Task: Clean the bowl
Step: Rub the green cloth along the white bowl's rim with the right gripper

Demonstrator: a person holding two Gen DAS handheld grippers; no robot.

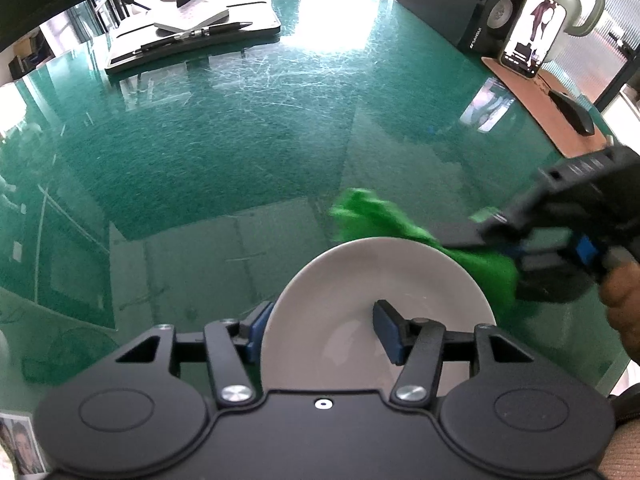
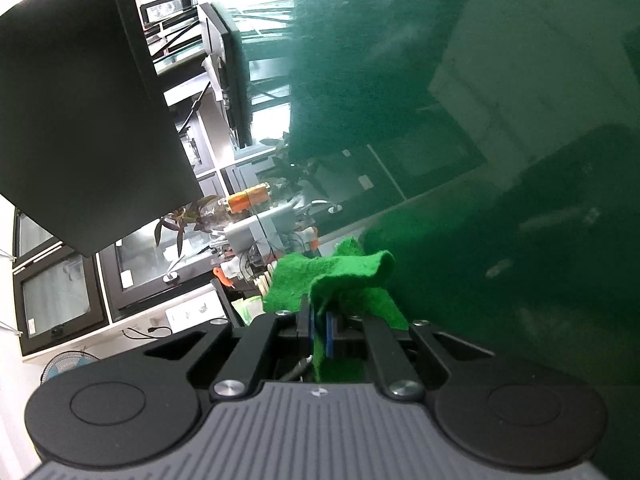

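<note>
Two grippers at work over the green glass table (image 1: 248,128). Left gripper (image 1: 322,330) straddles the near-left rim of the white bowl (image 1: 360,292), one blue pad outside the wall, one inside; whether they press it, hard to tell. Right gripper (image 2: 319,334) has its jaws clamped on the green cloth (image 2: 340,280), which drapes at the bowl's far-right rim. Phone (image 1: 534,34) and mouse (image 1: 572,112) sit far right
</note>
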